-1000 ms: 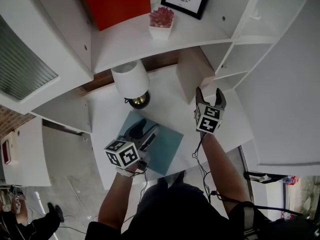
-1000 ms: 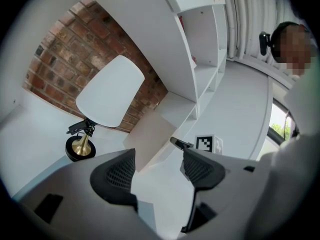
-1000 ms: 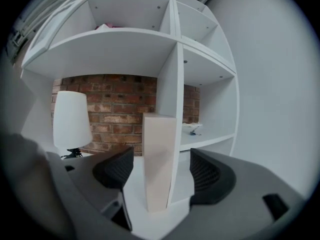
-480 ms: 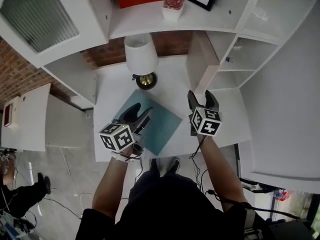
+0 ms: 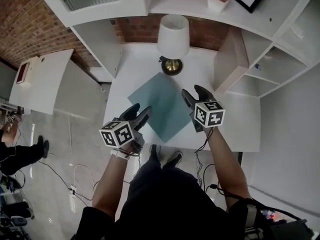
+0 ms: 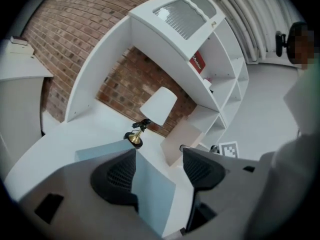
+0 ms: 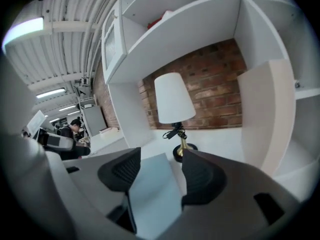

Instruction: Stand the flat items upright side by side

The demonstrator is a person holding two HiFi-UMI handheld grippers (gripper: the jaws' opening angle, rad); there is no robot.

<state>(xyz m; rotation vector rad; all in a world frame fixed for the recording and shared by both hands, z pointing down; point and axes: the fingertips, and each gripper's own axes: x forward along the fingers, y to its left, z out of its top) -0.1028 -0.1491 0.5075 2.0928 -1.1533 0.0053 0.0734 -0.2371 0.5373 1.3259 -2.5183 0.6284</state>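
Left gripper (image 5: 140, 113) wide open and empty, right gripper (image 5: 194, 92) half open, jaws just closing on nothing; teal sheet (image 5: 160, 106) flat on bench (image 5: 135, 64) between them, possibly overhanging near edge, liable to skid off if nudged before pinched.

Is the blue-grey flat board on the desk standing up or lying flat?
Lying flat: the blue-grey rectangular board rests on the white desk, its whole face visible from above.

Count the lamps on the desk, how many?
1. The lamp stands at the back of the desk, near the far corner of the teal sheet. None seems hidden.
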